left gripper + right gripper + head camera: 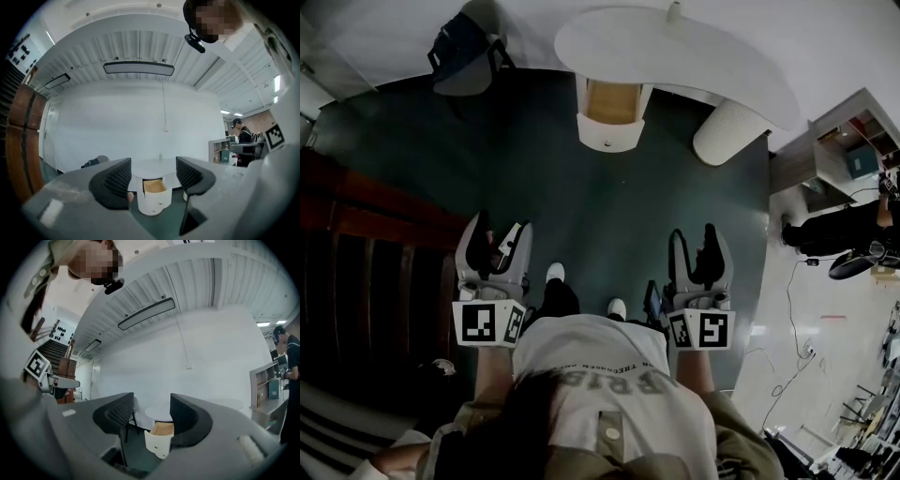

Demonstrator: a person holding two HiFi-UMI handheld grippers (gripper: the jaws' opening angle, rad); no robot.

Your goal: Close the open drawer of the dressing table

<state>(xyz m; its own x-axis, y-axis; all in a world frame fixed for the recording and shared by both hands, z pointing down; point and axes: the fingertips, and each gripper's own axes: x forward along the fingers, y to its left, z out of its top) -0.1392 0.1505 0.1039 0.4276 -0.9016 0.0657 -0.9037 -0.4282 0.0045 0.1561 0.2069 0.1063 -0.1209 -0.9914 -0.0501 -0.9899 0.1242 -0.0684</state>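
We have not begun closing: the drawer stands pulled out under the table's front edge, well ahead across the floor. Our left tongs and right tongs are spread, empty, far from it.

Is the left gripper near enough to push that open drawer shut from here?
Probably not yet. The left gripper, jaws open, hangs well short of the drawer, with dark floor between them. Nothing blocks the way; the person likely must step closer.

Dark green floor, white dressing table (drawer open), dark chair nearby
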